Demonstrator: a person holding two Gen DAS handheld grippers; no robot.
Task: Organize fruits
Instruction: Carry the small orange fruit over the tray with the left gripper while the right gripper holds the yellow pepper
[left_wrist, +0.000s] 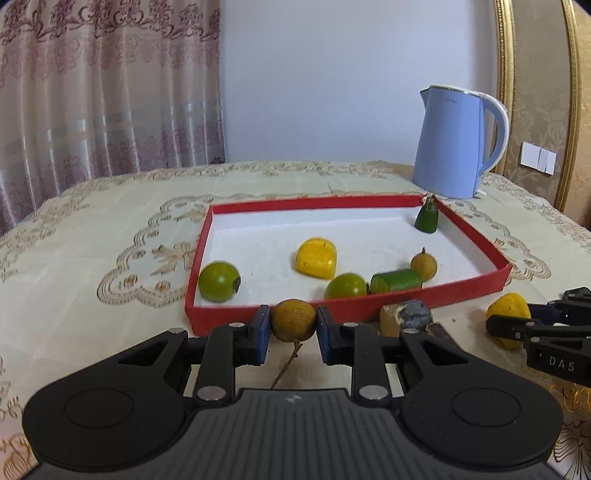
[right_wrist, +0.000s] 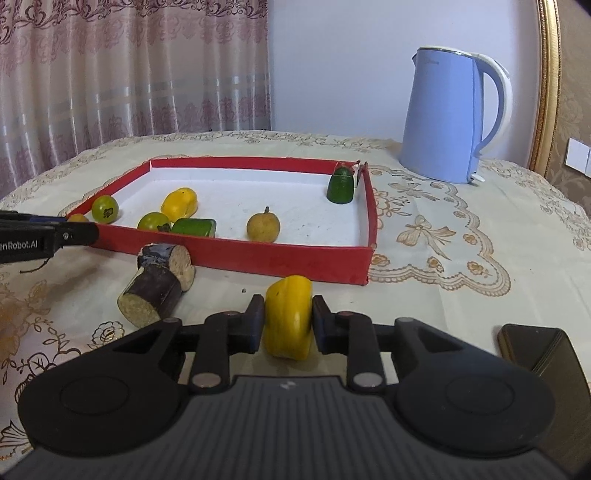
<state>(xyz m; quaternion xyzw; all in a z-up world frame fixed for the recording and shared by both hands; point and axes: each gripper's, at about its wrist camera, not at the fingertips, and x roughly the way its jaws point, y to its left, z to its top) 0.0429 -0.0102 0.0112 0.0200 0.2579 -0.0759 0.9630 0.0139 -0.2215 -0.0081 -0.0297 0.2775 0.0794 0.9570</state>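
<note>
Before tray (left_wrist: 347, 309), both grippers (left_wrist: 293, 325) (right_wrist: 289, 320) tilt down (fruit clamped).

Home rm: lace curtain (left_wrist: 110, 92), kettle (left_wrist: 454, 144), embroidered tablecloth (left_wrist: 92, 240).

Both views bright, soft daylight, coming through the curtain (left_wrist: 103, 85) upper left. Shadows faint and diffuse on the surface (left_wrist: 92, 236); a soft one sits under the yellow fruit (right_wrist: 288, 317). No hard glare, only a mild sheen on the kettle (right_wrist: 447, 118). Strong fisheye: surface edge bows, the gold frame (left_wrist: 504, 74) curves at the right, corners vignette dark. Focus decent mid-frame; green fruit (left_wrist: 218, 281) slightly soft, the near black tong bodies lose detail.
</note>
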